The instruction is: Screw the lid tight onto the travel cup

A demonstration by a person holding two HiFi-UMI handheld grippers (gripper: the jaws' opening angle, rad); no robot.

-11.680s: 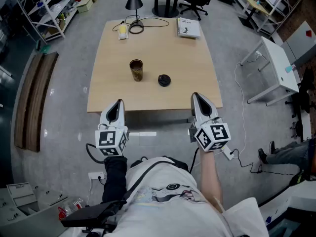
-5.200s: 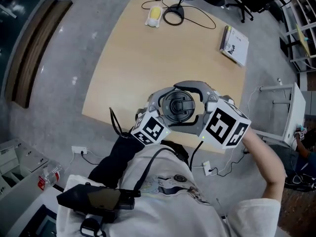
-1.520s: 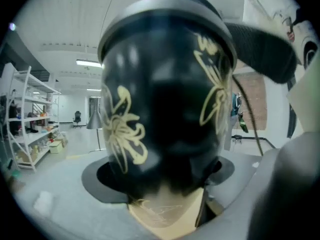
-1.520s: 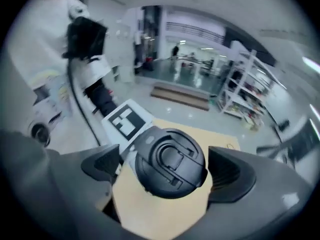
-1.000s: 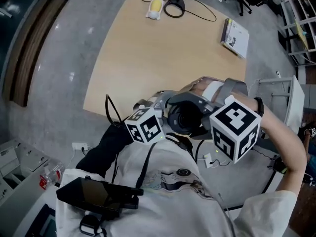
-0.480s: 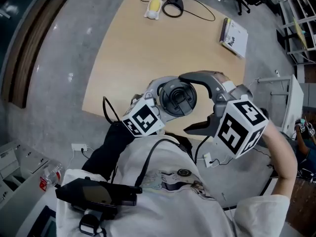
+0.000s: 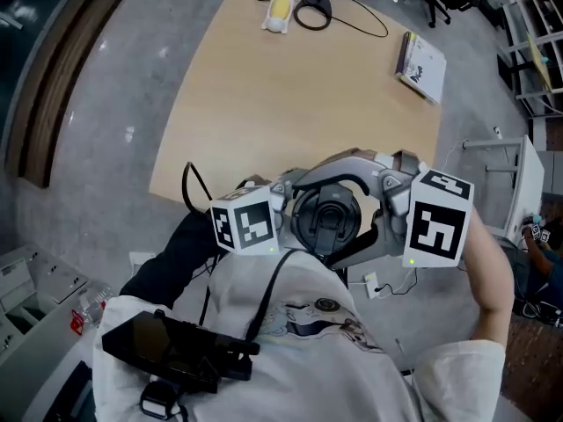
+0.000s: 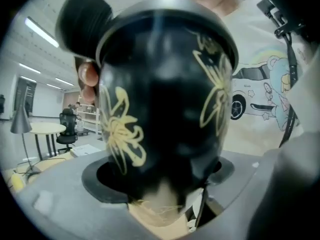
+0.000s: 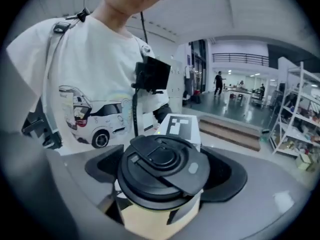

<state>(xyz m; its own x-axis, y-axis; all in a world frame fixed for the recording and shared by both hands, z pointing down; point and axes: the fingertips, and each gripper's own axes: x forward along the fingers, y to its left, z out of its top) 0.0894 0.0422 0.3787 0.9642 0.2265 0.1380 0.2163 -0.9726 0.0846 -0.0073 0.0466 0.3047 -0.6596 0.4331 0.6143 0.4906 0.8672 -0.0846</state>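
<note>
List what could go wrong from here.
1. The travel cup is held up off the table by the left gripper; a slip would likely drop it.
2. The right gripper is closing its jaws round the lid; an off-centre bite might tilt it.

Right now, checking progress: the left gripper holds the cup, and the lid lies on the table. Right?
No: the lid sits on the cup, between the right gripper's closing jaws, as the right gripper view shows. The left gripper does hold the cup.
</note>
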